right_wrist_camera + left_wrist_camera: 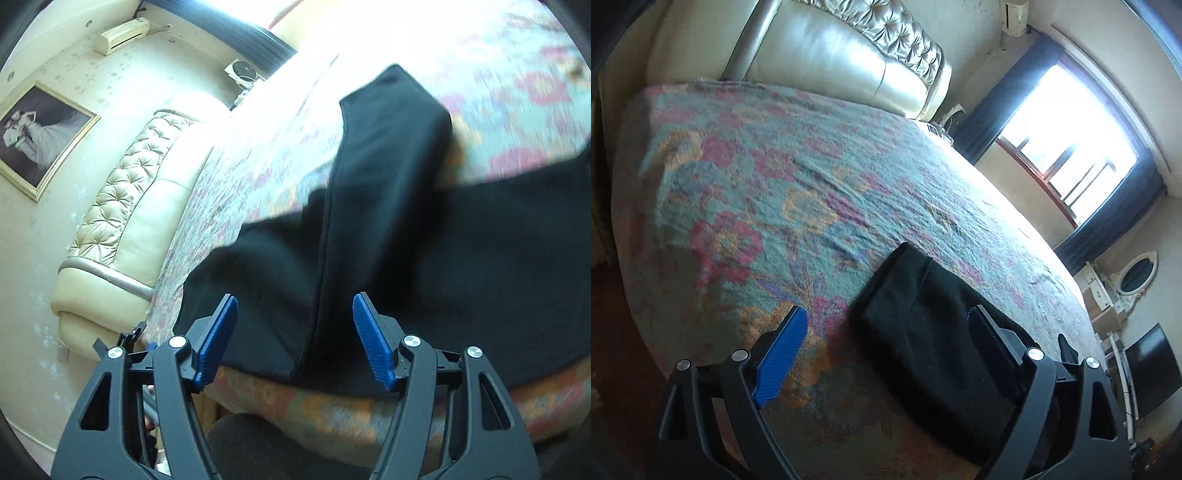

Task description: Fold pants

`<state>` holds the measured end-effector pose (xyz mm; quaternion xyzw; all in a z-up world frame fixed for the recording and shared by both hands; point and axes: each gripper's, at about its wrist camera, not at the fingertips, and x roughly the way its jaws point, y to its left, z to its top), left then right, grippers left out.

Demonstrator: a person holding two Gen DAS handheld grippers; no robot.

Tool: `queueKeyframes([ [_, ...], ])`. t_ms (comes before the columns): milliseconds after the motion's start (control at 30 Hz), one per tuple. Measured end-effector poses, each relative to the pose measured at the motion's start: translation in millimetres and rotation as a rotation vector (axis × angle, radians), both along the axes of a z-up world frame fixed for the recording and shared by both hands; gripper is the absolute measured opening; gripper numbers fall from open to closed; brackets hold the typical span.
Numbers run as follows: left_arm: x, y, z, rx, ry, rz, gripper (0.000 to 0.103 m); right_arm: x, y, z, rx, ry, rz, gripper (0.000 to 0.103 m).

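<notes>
Black pants (923,332) lie on a floral bedspread (775,184) near the bed's front edge. In the right wrist view the pants (369,240) show one part laid over another, with a leg end pointing up the bed. My left gripper (886,317) is open, its jaws wide apart above the pants' left end, holding nothing. My right gripper (295,306) is open just above the pants near the bed's edge, a seam running between its blue pads (218,339).
A cream tufted headboard (849,48) stands at the bed's far end. A bright window with dark curtains (1071,147) is at the right. A framed picture (37,136) and an air conditioner (122,35) hang on the wall.
</notes>
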<state>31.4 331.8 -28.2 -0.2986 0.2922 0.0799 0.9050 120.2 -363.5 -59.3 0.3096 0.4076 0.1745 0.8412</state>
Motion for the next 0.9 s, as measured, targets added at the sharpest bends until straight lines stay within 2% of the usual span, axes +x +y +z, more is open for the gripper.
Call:
queueKeyframes([
  [67, 14, -23, 7, 0.047, 0.011, -0.053, 0.088, 56, 4, 15, -0.145, -0.006, 0.013, 0.08],
  [167, 39, -67, 1, 0.046, 0.054, -0.136, 0.088, 146, 16, 19, -0.345, 0.01, -0.001, 0.08],
  [233, 54, -95, -9, 0.011, 0.088, -0.196, 0.088, 207, 32, 11, -0.441, 0.063, 0.006, 0.08],
  [300, 68, -120, -19, -0.062, 0.119, -0.25, 0.088, 252, 49, -4, -0.569, 0.099, -0.004, 0.073],
  [333, 73, -131, -25, -0.103, 0.132, -0.275, 0.088, 271, 55, -15, -0.636, 0.122, -0.008, 0.072],
  [400, 77, -154, -32, -0.146, 0.153, -0.301, 0.088, 299, 60, -34, -0.691, 0.165, -0.017, 0.067],
  [533, 78, -182, -29, -0.082, 0.126, -0.334, 0.088, 334, 67, -63, -0.81, 0.255, -0.013, 0.066],
  [567, 78, -185, -29, -0.063, 0.121, -0.333, 0.088, 340, 67, -71, -0.826, 0.278, -0.003, 0.063],
  [600, 80, -188, -29, -0.053, 0.125, -0.336, 0.088, 340, 62, -78, -0.819, 0.294, 0.004, 0.055],
  [633, 81, -189, -31, -0.058, 0.135, -0.345, 0.088, 339, 56, -81, -0.798, 0.304, -0.002, 0.037],
  [667, 82, -189, -34, -0.07, 0.147, -0.35, 0.088, 338, 49, -82, -0.765, 0.299, -0.015, 0.029],
  [700, 83, -189, -37, -0.073, 0.152, -0.348, 0.088, 336, 43, -81, -0.733, 0.294, -0.021, 0.014],
  [733, 82, -190, -38, -0.064, 0.147, -0.35, 0.088, 331, 35, -76, -0.685, 0.283, -0.025, 0.009],
  [833, 79, -194, -37, -0.016, 0.142, -0.364, 0.088, 302, 3, -47, -0.481, 0.2, -0.067, 0.007],
  [900, 75, -198, -35, -0.026, 0.139, -0.363, 0.088, 271, -22, -20, -0.371, 0.119, -0.093, 0.007],
])
